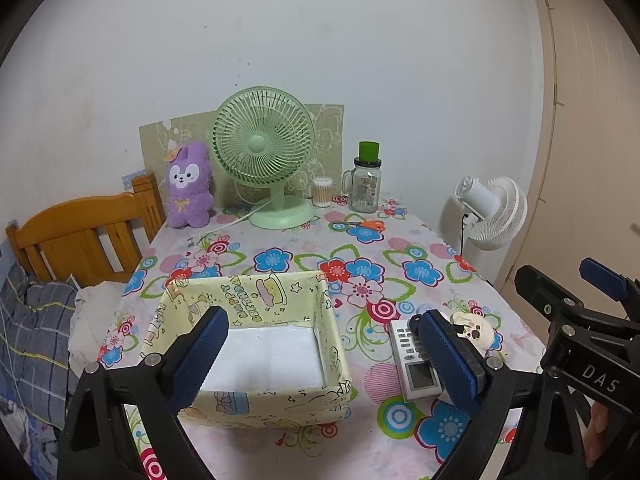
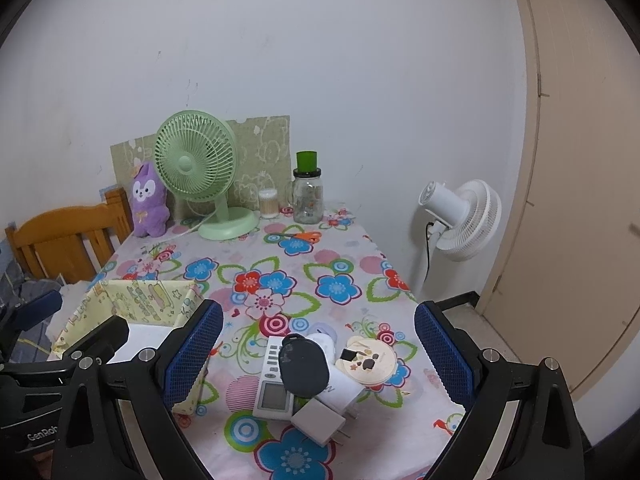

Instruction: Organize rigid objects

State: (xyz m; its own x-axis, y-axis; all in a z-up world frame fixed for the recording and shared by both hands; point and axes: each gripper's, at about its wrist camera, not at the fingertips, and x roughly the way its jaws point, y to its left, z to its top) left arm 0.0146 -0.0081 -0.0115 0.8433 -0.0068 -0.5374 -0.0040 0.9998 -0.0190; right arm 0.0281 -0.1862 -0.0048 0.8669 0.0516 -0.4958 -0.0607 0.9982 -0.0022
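Observation:
A yellow cartoon-print fabric box (image 1: 276,292) sits open and empty on the floral tablecloth, also at the left of the right wrist view (image 2: 140,294). To its right lies a pile: a white remote (image 2: 272,380), a dark oval item (image 2: 302,368) on top of it, a white charger plug (image 2: 318,420), a round bear-face disc (image 2: 370,360) and a pale round item (image 2: 322,334). The remote (image 1: 414,364) and disc (image 1: 478,330) show in the left wrist view. My left gripper (image 1: 324,356) is open above the box. My right gripper (image 2: 318,354) is open above the pile.
At the table's back stand a green desk fan (image 1: 262,148), a purple plush (image 1: 188,186), a cotton-swab tub (image 1: 323,191), a glass jar with green lid (image 1: 365,184) and orange scissors (image 1: 366,225). A wooden chair (image 1: 76,236) is left, a white floor fan (image 2: 464,220) right.

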